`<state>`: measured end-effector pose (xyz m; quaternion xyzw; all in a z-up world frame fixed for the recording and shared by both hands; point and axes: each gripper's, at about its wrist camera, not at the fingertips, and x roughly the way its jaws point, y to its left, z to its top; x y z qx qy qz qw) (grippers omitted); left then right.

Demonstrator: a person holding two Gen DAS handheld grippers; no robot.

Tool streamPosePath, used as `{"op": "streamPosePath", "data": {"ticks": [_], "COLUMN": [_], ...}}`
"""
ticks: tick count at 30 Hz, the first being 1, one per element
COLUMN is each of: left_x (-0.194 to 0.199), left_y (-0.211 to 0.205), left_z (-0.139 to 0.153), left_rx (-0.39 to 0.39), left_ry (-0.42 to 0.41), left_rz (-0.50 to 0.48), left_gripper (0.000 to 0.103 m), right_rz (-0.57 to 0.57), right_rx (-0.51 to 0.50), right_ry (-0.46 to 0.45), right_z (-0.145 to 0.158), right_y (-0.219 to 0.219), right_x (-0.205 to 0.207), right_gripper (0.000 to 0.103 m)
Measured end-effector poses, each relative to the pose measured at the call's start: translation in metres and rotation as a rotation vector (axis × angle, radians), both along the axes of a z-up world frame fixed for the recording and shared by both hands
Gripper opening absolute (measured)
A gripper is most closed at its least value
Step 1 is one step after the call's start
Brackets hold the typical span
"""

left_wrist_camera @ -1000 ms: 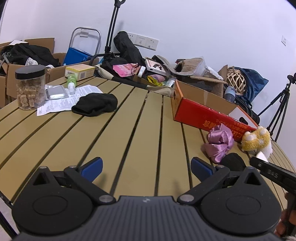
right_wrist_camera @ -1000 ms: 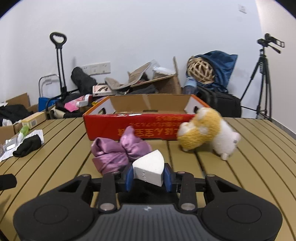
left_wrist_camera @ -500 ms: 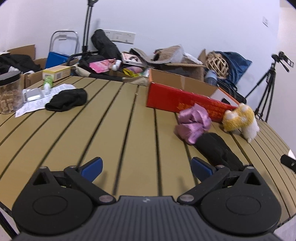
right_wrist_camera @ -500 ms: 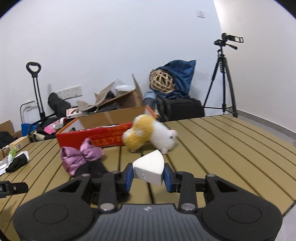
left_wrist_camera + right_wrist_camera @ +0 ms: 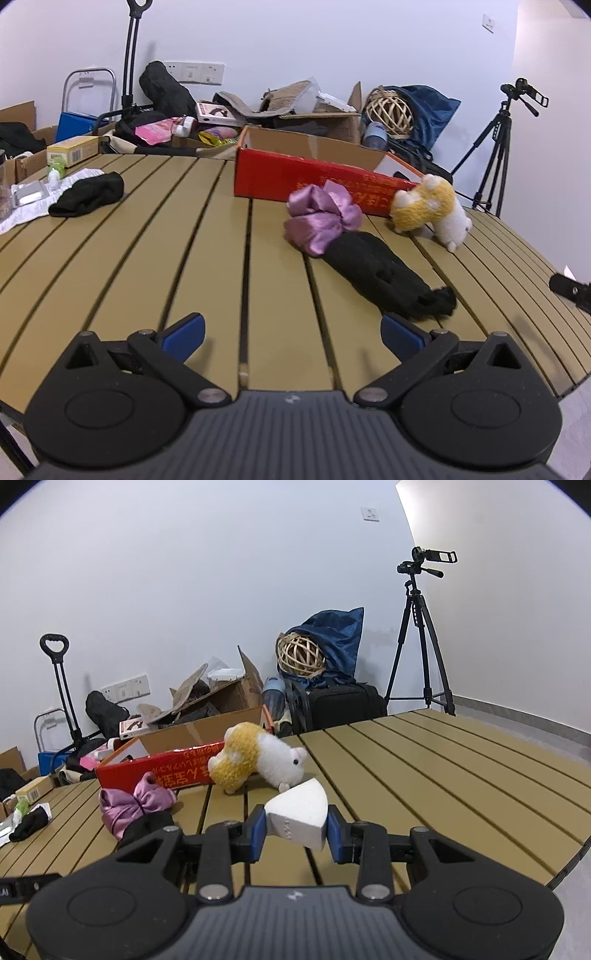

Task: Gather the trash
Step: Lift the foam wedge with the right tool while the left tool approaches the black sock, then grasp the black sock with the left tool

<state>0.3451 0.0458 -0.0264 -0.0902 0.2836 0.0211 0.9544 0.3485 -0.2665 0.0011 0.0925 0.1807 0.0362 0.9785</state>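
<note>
- 2 grippers in use: right gripper [image 5: 296,830] pinching a white foam wedge [image 5: 297,819] between both blue pads [image 5: 257,830], raised above the slatted table [image 5: 443,775].
- Left gripper [image 5: 291,330] spread wide, blue fingertips [image 5: 184,331] well apart, nothing between them, low over the table [image 5: 147,240].
- Just ahead of the left gripper's right fingertip: black cloth [image 5: 384,278], lying lengthwise across the slats.
- Touching the far end of that cloth: purple satin scrunchie [image 5: 321,219], also seen left of the wedge [image 5: 133,805].
- Beyond the wedge: yellow-and-white plush toy [image 5: 258,760], tipped nose-down on the table, right beside the red cardboard box [image 5: 166,771].
- Same box [image 5: 306,177] open-topped, just behind scrunchie and plush [image 5: 424,206].
- Far left of the table: black glove [image 5: 88,194] partly on a printed paper sheet [image 5: 22,214].
- Behind the table against the wall: cluttered cartons, wicker ball [image 5: 301,655], blue bag [image 5: 332,635], tripod with camera [image 5: 421,627].
</note>
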Motion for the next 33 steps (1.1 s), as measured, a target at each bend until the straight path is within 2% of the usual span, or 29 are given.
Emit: {"op": "streamPosePath", "data": {"ticks": [10,16,23,28,33], "left_x": [0.01,0.035,0.081,0.112,0.134], "left_y": [-0.029,-0.058,-0.08,-0.095,-0.107], "left_z": [-0.003,0.008,0.017,0.018,0.011], "left_rx": [-0.006,-0.029,-0.049,0.024,0.067], "left_ry": [0.064,0.068,0.121,0.175,0.239], "left_rz": [-0.006,-0.007,0.04,0.132,0.175], "left_gripper": [0.103,0.103,0.103,0.103,0.103], "right_rz": [-0.03,-0.048,-0.061,-0.063,-0.064], "right_rx": [0.04,0.072,0.104,0.12,0.131], "right_ry": [-0.008,-0.013,-0.006,-0.014,-0.019], "right_z": [0.003,0.003,0.001,0.002,0.003], "right_y": [-0.028,-0.039,-0.048,-0.054,-0.058], "right_x": [0.008,0.013,0.015,0.013,0.01], "right_gripper": [0.033,0.033,0.033,0.033,0.033]}}
